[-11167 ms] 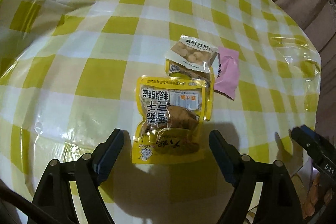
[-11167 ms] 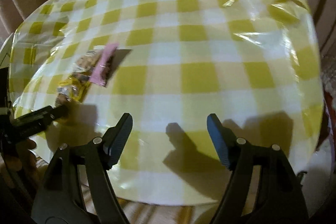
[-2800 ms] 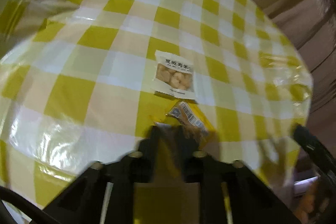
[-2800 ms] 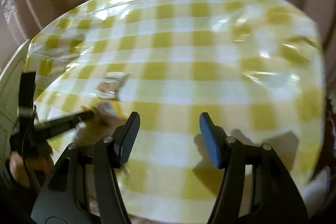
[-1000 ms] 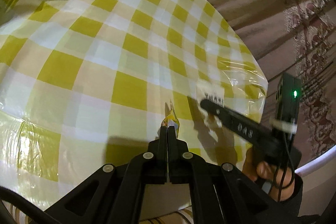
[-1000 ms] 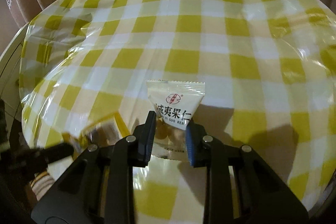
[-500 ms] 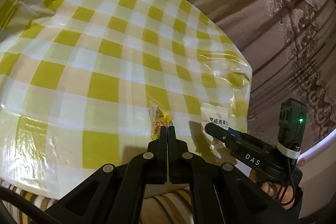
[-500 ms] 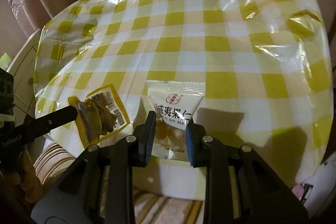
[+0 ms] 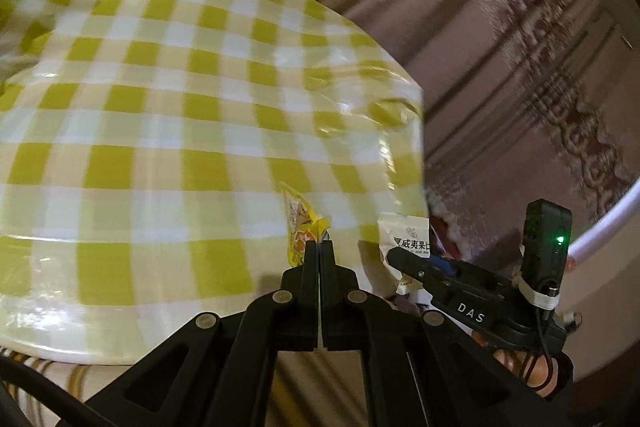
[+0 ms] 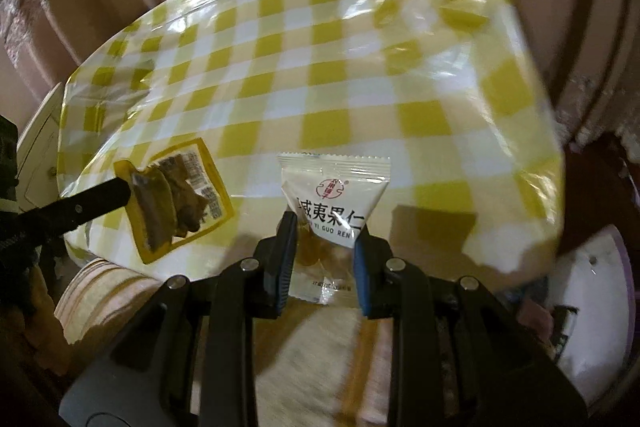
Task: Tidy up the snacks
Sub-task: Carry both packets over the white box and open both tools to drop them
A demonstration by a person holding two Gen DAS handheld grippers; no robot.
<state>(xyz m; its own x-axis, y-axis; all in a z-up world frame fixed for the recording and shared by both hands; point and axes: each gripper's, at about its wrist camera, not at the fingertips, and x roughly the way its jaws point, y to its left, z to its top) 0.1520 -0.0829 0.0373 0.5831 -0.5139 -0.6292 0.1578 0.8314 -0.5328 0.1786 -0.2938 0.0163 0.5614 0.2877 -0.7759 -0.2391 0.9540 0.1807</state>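
- Snacks are both up off the table [image 10: 360, 75]: you have one packet in each claw, hanging over the near edge of the yellow-and-white checked cloth.
- Your left gripper [image 9: 319, 247] has its jaws pressed flat together, pinching the edge of the yellow packet [image 9: 298, 227]; from the left wrist view you see that packet almost edge-on, sticking up above the tips.
- From the right wrist view the same yellow packet [image 10: 176, 195] shows its clear window with brown pieces inside, dangling from the left gripper's [image 10: 130, 189] tip at the left of the picture.
- Your right gripper [image 10: 324, 223] is clamped on the white packet [image 10: 334, 195], jaws only slightly apart, one blue pad on each side of its lower half.
- White packet stands upright, crimped top edge uppermost, red mark and dark lettering facing you, golden nuts showing between the pads.
- In the left wrist view the white packet [image 9: 406, 239] sits at the right gripper's [image 9: 394, 255] tip, just beside the table's right corner.
- Curtains [image 9: 500, 27] hang behind the table.
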